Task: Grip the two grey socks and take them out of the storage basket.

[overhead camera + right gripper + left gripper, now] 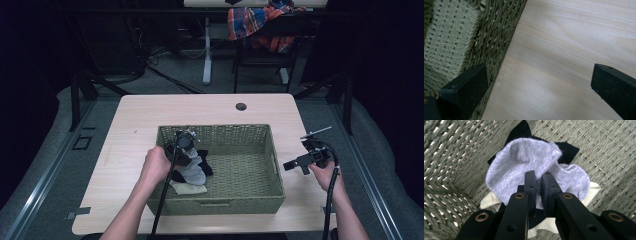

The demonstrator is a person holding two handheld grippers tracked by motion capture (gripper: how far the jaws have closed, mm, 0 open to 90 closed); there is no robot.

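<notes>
A green woven basket point(220, 134) stands on the wooden table point(145, 115). In its left part lies a small heap of socks: a light grey sock point(194, 172) on top, a black sock point(205, 162) under it and a cream sock point(187, 188) at the bottom. My left gripper point(190, 161) reaches down into the basket. In the left gripper view it point(537, 176) is shut on a fold of the grey sock point(524, 162), with the black sock point(569, 151) and cream sock point(594, 188) beneath. My right gripper point(292, 166) hovers open over bare table right of the basket, nothing between its jaws point(539, 80).
The basket wall point(454, 150) rises close on the left of the sock heap. A cable hole point(241, 106) sits near the table's far edge. Beyond the table stands a chair with a plaid cloth point(255, 22). The basket's outer wall point(491, 30) is beside the right gripper.
</notes>
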